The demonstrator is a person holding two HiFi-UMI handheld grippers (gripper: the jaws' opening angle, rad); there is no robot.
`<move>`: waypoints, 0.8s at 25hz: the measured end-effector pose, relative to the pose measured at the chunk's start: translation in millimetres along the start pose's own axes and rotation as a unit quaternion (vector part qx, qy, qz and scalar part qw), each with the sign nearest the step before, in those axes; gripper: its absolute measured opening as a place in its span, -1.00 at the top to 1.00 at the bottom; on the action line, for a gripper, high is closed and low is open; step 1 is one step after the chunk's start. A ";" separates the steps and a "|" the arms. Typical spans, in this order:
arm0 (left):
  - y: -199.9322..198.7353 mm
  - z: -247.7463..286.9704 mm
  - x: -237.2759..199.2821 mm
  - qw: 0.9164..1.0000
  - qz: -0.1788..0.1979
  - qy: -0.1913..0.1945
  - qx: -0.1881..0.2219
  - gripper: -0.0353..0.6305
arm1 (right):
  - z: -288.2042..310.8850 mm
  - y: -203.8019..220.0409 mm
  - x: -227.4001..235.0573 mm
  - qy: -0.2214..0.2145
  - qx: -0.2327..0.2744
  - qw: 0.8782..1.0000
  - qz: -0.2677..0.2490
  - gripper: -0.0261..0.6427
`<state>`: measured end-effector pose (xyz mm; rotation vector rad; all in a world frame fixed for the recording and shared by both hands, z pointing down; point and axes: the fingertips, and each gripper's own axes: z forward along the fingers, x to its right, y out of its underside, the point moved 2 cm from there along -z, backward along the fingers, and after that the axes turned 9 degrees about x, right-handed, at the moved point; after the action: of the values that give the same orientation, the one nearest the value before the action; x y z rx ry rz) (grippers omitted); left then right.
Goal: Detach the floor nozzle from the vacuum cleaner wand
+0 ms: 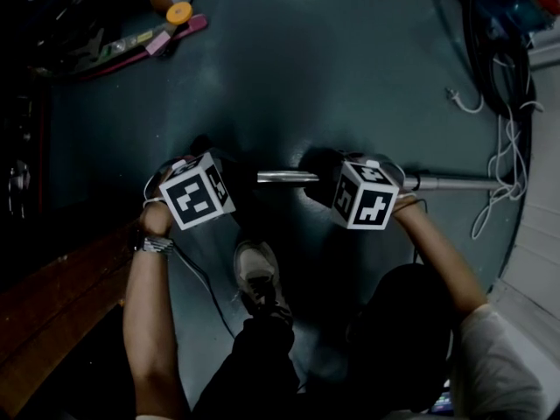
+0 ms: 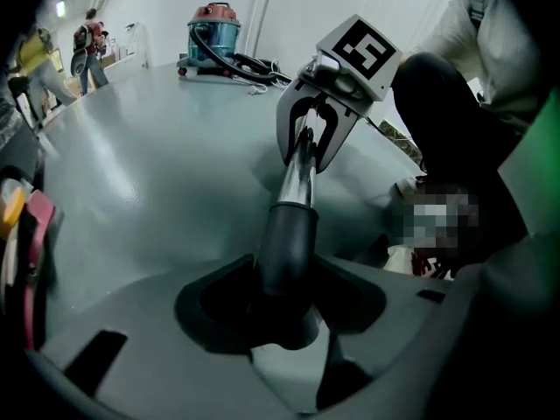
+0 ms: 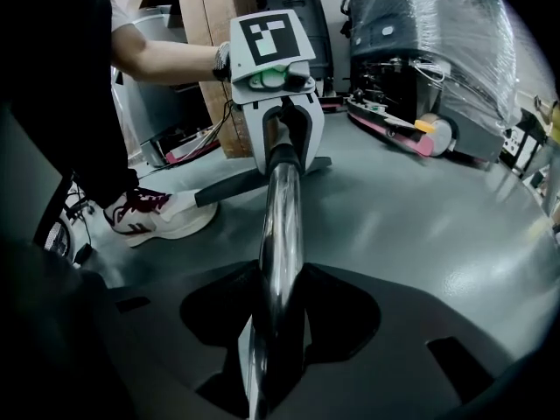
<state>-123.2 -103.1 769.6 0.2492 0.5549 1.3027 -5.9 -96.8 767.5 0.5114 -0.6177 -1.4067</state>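
The left gripper [image 3: 283, 151] clamps the dark plastic nozzle neck [image 2: 284, 243], the right gripper [image 2: 308, 140] the shiny chrome wand [image 3: 280, 226] beside it, which could slip when pulled.

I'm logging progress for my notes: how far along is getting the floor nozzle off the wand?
Done: both grips are set, the left gripper shut on the nozzle neck, the right gripper on the chrome wand. In hand: nothing is separating; neck and wand meet without a gap. Left: pulling them apart.

I read no words or numbers, only square markers [image 3: 271, 35] on the left gripper [image 3: 284, 151] and right gripper [image 2: 308, 143].
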 end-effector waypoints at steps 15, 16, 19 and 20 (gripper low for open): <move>-2.4 -6.2 -5.9 0.977 0.127 -0.174 -0.001 0.29 | 2.2 1.5 -1.3 -0.018 0.025 0.998 0.056 0.44; -1.7 -7.5 -5.9 0.973 0.134 -0.187 -0.001 0.29 | 2.4 0.7 -1.7 -0.019 0.027 0.998 0.060 0.44; 9.5 -16.8 -10.7 0.969 0.117 -0.216 0.001 0.29 | 3.0 17.4 2.7 -0.011 -0.003 0.999 0.049 0.44; 16.0 -19.5 -12.9 0.971 0.104 -0.216 -0.001 0.29 | 3.5 24.1 1.8 -0.011 -0.009 0.999 0.052 0.44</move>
<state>-148.8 -113.8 763.9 0.5859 0.1570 1.3980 9.7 -96.0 786.3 0.4452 -0.6396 -1.3198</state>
